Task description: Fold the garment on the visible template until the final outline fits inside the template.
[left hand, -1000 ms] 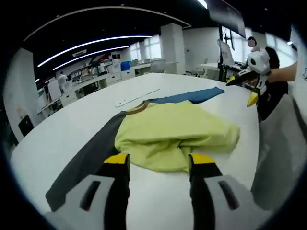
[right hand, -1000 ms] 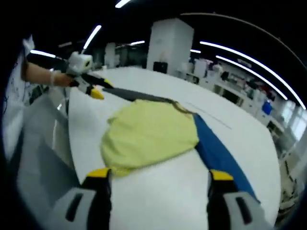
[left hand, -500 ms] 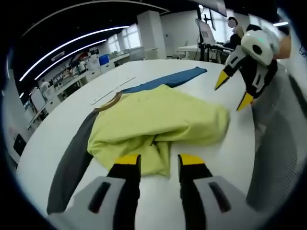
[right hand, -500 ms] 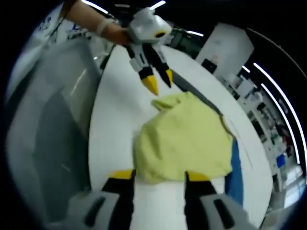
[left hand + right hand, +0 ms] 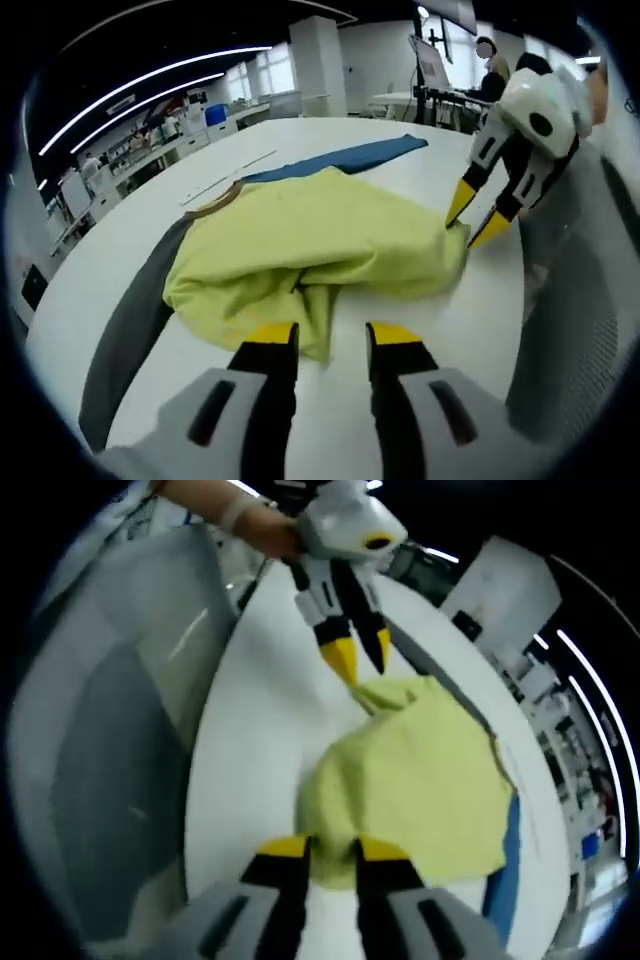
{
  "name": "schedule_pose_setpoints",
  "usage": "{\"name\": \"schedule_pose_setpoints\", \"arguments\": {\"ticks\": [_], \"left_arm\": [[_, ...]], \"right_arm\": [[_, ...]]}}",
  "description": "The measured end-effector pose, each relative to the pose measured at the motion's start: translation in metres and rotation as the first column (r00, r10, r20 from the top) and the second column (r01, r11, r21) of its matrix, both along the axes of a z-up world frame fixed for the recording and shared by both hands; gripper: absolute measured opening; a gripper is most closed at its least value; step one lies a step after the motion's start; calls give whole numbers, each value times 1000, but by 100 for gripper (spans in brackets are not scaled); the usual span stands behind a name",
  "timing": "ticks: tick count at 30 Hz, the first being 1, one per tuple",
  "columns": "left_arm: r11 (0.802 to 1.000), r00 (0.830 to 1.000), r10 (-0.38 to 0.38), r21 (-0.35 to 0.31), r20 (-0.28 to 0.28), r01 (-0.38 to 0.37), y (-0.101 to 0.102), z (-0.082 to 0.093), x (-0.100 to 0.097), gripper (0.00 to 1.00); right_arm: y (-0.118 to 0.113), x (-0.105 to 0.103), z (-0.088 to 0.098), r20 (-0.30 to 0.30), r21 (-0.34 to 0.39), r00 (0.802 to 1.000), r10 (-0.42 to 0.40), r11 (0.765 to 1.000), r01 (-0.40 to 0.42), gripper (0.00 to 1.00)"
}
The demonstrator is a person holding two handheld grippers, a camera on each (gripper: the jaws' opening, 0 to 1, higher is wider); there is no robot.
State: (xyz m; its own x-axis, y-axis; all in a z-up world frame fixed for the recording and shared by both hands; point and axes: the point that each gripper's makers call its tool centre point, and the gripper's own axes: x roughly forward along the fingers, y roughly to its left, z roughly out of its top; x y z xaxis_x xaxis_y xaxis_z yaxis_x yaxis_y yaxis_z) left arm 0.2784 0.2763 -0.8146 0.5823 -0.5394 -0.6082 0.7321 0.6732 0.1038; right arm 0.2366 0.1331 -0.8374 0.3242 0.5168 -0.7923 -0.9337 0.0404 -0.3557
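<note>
1. White table (image 5: 480, 330) in an open-plan room with ceiling light strips; desks and shelving stand far behind it. No container appears on the surface.
2. Yellow-green garment (image 5: 320, 245), loosely bunched, lies on the table near its front edge. A brown collar band (image 5: 212, 207) shows at its far side in the left gripper view.
3. Grey strip (image 5: 130, 330) and blue strip (image 5: 340, 160) lie flat on the table and extend out from under the garment on opposite sides.
4. Left gripper (image 5: 322, 335): yellow-tipped jaws drawn close together with a low fold of the garment's near edge between them; whether the cloth is actually clamped cannot be told. In the right gripper view the same tool (image 5: 358, 657) is seen from the front, tips at the garment's far corner.
5. Right gripper (image 5: 328, 848): jaws narrowed to a slim gap over the garment's near hem, cloth between them; a firm pinch cannot be confirmed. In the left gripper view it (image 5: 470, 215) meets the garment's right corner.
6. A person's hand (image 5: 265, 535) holds the left gripper.
</note>
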Motion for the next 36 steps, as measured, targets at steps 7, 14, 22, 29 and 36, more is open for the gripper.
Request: {"name": "schedule_pose_setpoints", "arguments": {"ticks": [7, 14, 22, 29, 36], "left_arm": [[999, 999, 39, -19, -12, -40, 5, -1, -5, 21], [998, 998, 55, -24, -15, -55, 8, -2, -7, 20], [997, 998, 65, -31, -4, -66, 6, 1, -5, 18], [997, 998, 64, -35, -11, -64, 4, -1, -4, 16], [996, 997, 80, -33, -21, -80, 5, -3, -4, 14]], "right_arm": [[2, 15, 31, -58, 80, 997, -49, 995, 54, 0], [8, 57, 85, -155, 229, 973, -168, 952, 201, 0], [12, 122, 90, -274, 294, 906, -323, 869, 399, 0], [16, 162, 66, -322, 266, 850, -416, 822, 503, 0], [7, 198, 38, -341, 212, 784, -518, 770, 602, 0]]}}
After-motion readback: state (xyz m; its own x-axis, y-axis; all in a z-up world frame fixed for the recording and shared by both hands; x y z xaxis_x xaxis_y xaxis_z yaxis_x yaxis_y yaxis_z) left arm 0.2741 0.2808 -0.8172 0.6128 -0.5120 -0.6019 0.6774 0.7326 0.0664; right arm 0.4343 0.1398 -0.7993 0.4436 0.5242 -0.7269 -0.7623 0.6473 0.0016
